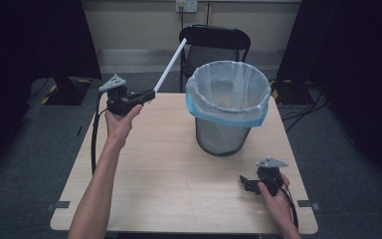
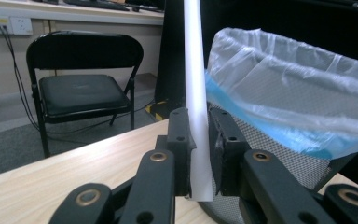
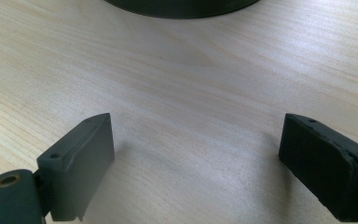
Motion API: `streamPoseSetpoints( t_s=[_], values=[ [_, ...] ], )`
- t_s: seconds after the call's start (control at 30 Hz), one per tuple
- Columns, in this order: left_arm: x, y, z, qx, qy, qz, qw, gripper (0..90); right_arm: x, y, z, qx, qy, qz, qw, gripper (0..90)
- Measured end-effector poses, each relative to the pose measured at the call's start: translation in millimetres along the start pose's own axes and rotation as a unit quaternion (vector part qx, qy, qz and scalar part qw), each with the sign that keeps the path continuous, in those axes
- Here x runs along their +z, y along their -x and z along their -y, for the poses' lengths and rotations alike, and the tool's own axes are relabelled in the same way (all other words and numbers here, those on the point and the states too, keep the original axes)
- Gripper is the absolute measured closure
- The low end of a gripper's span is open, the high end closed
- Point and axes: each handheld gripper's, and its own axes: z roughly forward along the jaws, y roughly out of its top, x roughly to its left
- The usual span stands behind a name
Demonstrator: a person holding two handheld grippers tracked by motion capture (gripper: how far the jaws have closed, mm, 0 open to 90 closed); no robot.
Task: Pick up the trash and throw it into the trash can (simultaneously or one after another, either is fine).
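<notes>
A round grey mesh wastebasket (image 1: 223,133), lined with a translucent plastic bag (image 1: 229,89) folded blue over its rim, is set on the far right part of the pale wooden table (image 1: 169,174); nothing can be made out inside it. A long white tube (image 1: 169,64) is pinched between the jaws of the left gripper (image 1: 149,95), raised at the table's far left edge. The right gripper (image 1: 245,182) is held spread, low over bare wood near the front right edge. A black folding chair (image 1: 214,42) is seen beyond the table.
</notes>
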Motion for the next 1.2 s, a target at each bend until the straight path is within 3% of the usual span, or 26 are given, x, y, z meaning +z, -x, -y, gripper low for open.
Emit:
streamPoseSetpoints(
  t_s=[0.87, 0.93, 1.0, 1.2],
  values=[
    [4.9, 29.0, -38.4, 0.030, 0.030, 0.033, 0.9986, 79.7, 0.0, 0.0, 0.0, 0.000, 0.000, 0.000, 1.0000, 9.3],
    [5.1, 31.2, -40.7, 0.025, 0.040, 0.038, 0.9982, 79.7, 0.0, 0.0, 0.0, 0.000, 0.000, 0.000, 1.0000, 9.3],
    [5.5, 32.5, -43.2, 0.035, 0.036, 0.039, 0.9980, 79.7, 0.0, 0.1, 0.0, 0.000, 0.000, 0.000, 1.0000, 9.3],
    [10.0, 40.8, -51.4, 0.039, 0.041, 0.048, 0.9973, 79.7, 0.0, 0.0, 0.0, 0.000, 0.000, 0.000, 1.0000, 9.3]
  ],
)
